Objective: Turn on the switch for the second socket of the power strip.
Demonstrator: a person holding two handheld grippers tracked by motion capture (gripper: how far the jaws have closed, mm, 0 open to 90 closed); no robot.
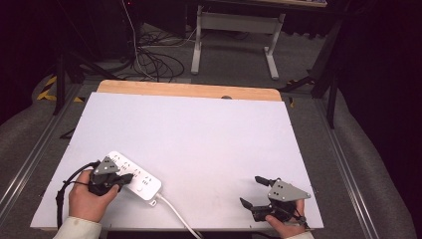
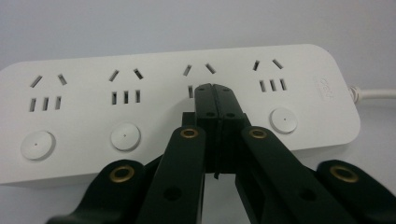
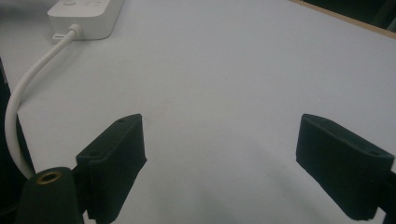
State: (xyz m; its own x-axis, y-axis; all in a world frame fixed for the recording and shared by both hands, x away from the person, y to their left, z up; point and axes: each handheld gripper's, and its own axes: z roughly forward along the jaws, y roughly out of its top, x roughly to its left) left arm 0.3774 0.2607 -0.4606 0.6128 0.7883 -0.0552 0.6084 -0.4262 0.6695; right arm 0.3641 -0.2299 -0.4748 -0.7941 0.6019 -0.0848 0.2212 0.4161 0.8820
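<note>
Pressing down on the power strip (image 2: 177,100), left tongs (image 2: 215,88) had jaws pressed together, tips over the third socket group, right above where its round switch would sit. Strip lay at the desk's (image 1: 199,129) 7 o'clock corner, cord (image 1: 174,213) trailing off the near edge. Right tongs (image 3: 219,154) idled at 5 o'clock, spread wide, holding nothing. Step judged: toggling a switch button. Next move likely needs a firm downward push, then a lift clear

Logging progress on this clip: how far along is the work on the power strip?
Early. The left gripper, jaws shut, is over the power strip near its third switch, which they hide. Three switches show untouched. The right gripper waits open over bare table.
</note>
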